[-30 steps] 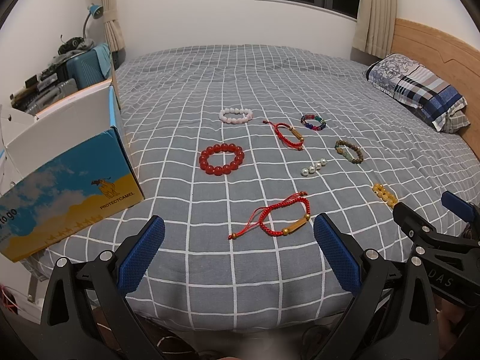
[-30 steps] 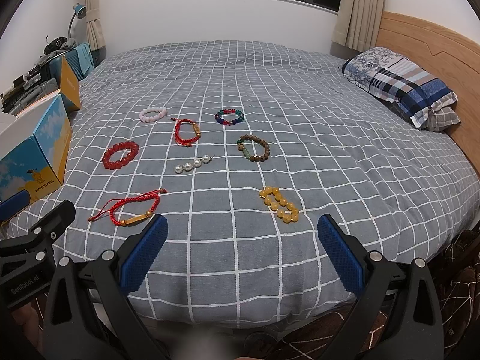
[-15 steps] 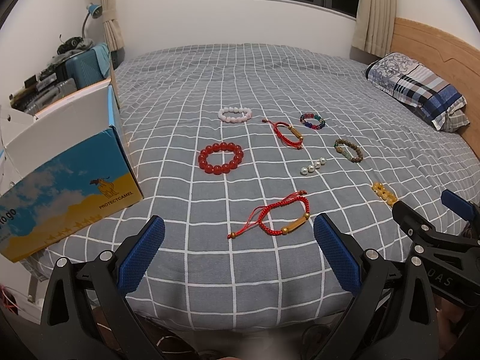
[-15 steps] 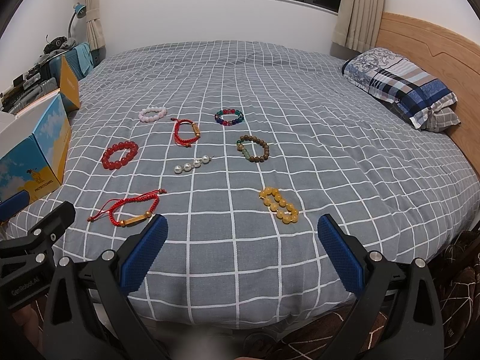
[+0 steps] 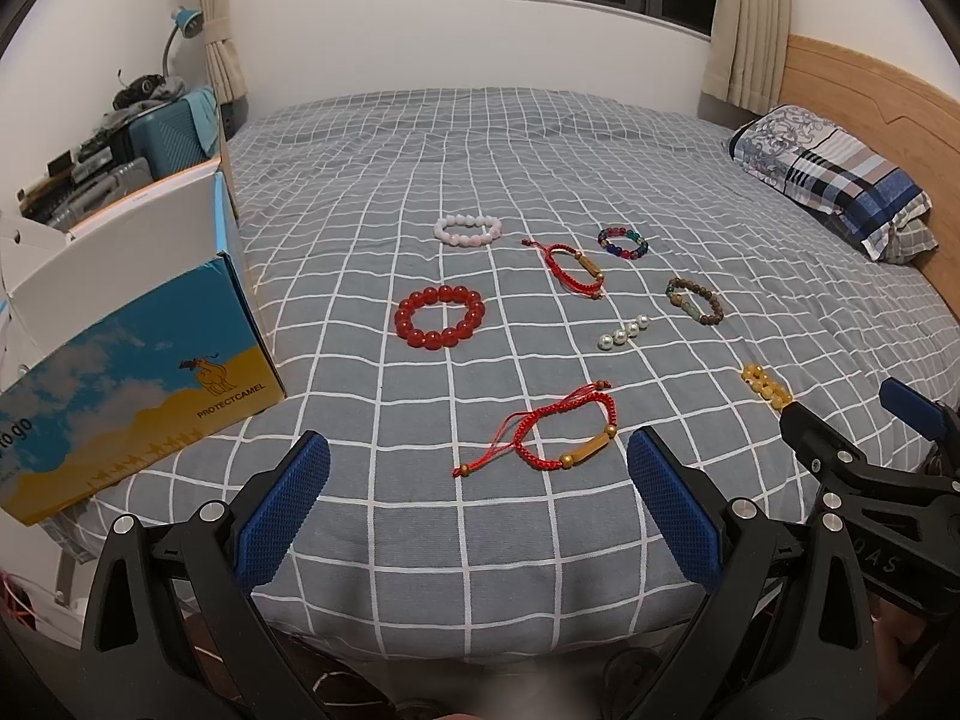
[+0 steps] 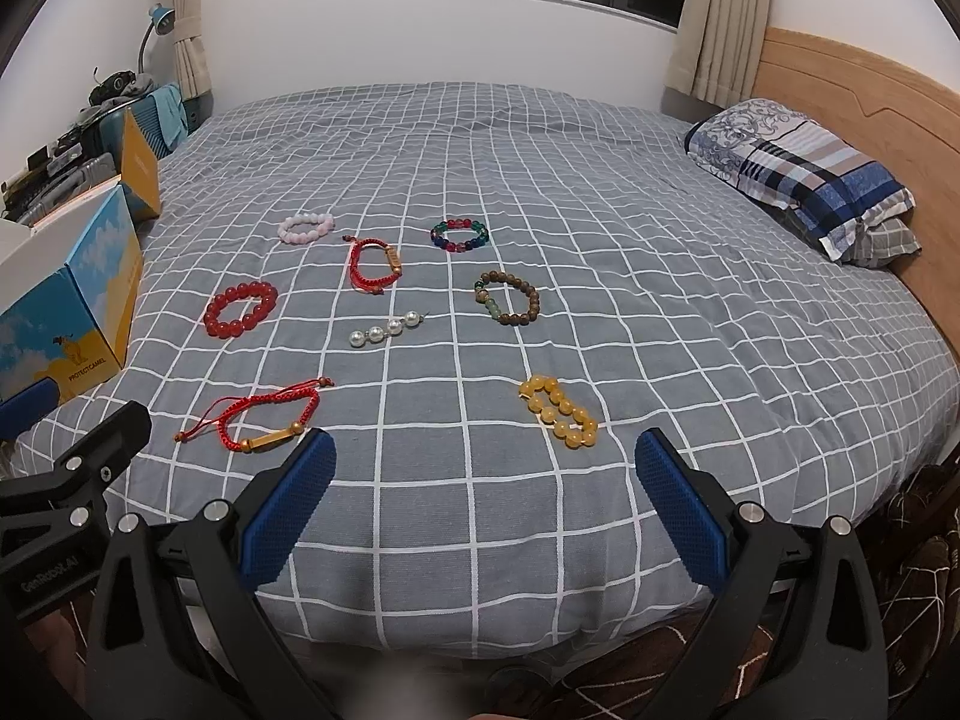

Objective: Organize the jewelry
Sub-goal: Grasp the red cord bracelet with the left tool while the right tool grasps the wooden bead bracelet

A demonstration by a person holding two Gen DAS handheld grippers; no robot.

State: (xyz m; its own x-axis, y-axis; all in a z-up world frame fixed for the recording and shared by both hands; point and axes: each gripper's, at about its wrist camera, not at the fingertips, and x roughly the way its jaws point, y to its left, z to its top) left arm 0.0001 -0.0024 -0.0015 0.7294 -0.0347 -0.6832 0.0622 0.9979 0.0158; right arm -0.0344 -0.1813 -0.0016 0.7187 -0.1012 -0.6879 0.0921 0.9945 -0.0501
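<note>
Several bracelets lie spread on the grey checked bedspread (image 5: 480, 138). Nearest is a red cord bracelet with a gold tube (image 5: 567, 435) (image 6: 270, 417). Behind it lie a red bead bracelet (image 5: 440, 316) (image 6: 240, 309), a pearl string (image 5: 624, 333) (image 6: 386, 329), a second red cord bracelet (image 5: 573, 267), a pink bead bracelet (image 5: 468, 230), a multicolour bead bracelet (image 6: 459, 234), a brown wooden bracelet (image 6: 507, 298) and a yellow bead bracelet (image 6: 558, 411). My left gripper (image 5: 477, 504) is open and empty at the bed's near edge. My right gripper (image 6: 485, 501) is open and empty too, short of the yellow beads.
An open blue and yellow cardboard box (image 5: 132, 372) (image 6: 66, 312) stands at the bed's left edge. A plaid pillow (image 5: 834, 186) lies at the right by the wooden headboard (image 6: 870, 90). Suitcases and clutter (image 5: 156, 126) fill the far left corner.
Both grippers have drifted very slightly; the view barely shifts. Nothing on the bed has moved and both grippers stay open.
</note>
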